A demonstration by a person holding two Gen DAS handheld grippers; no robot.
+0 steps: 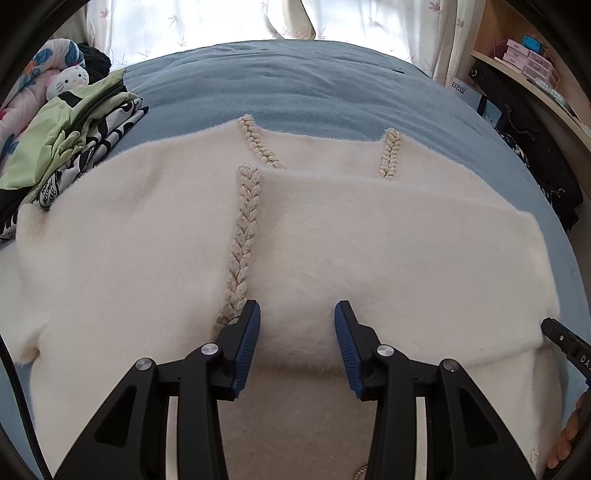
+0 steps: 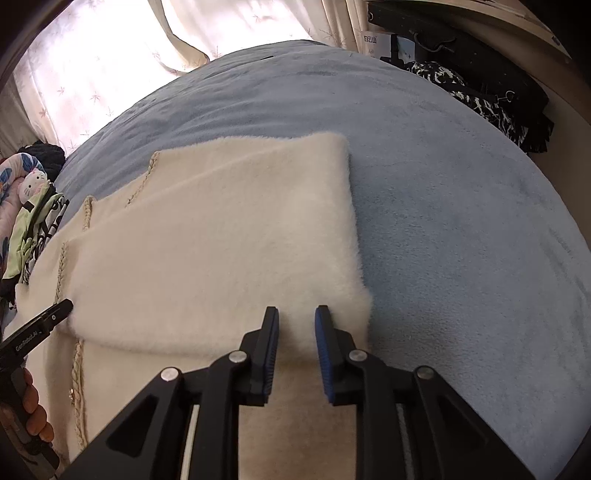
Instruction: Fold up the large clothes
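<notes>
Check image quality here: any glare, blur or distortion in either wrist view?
Left wrist view: curtains blown out by backlight, bed bulges from fisheye, coat sharp. Right wrist view: same curtain glare, dark corners, no motion blur.

Cream fluffy garment (image 1: 332,236) lies flat on blue bed cover, w/ braided rope-like trim (image 1: 242,251) running down it in strips. One part is folded over the rest (fuzzy fold edge sits just ahead of my jaws); its far corner is squared off, right edge straight. Below the fold, a flatter, smoother cream layer shows.
</notes>
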